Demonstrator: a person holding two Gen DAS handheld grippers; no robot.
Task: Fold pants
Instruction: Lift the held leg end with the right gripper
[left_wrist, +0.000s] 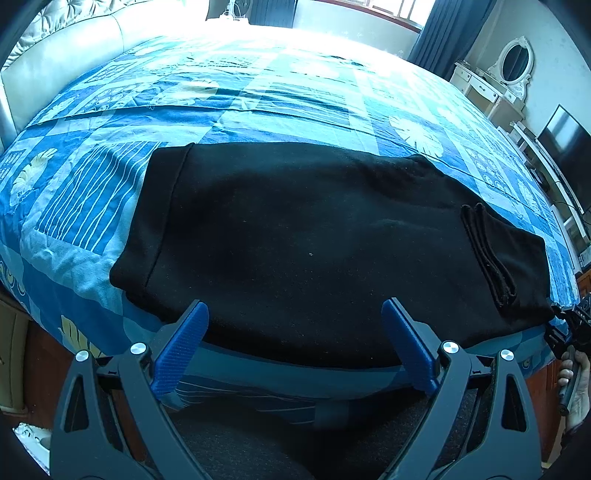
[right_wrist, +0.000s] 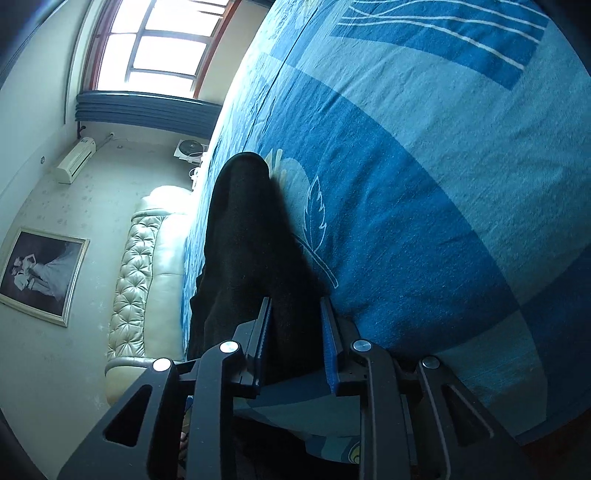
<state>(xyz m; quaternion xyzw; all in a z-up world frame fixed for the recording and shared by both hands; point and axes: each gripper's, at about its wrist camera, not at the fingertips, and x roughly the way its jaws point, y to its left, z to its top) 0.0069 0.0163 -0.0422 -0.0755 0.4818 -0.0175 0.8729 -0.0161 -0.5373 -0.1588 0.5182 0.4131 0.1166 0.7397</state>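
A bed (left_wrist: 258, 85) covered with a blue patchwork sheet is seen filling most of both views, a padded cream headboard (left_wrist: 66, 55) standing at its far left corner. The black pants (left_wrist: 295, 236) are laid flat along the near edge of the bed, folded lengthwise, with the waistband (left_wrist: 147, 221) toward the left end and the leg cuffs (left_wrist: 491, 254) doubled back on top near the right end.

The left gripper (left_wrist: 295, 345) is held above the near edge of the bed, its blue fingers (left_wrist: 181, 343) spread wide apart over the pants, nothing being gripped between them.

The right gripper (right_wrist: 295, 343) is placed at the right end of the pants by the near edge of the bed. Its fingers (right_wrist: 330, 343) are drawn close together, with black cloth of the pants lying between them and apparently pinched.

A hand (left_wrist: 576, 387) on a gripper handle is glimpsed at the right margin of the left wrist view.
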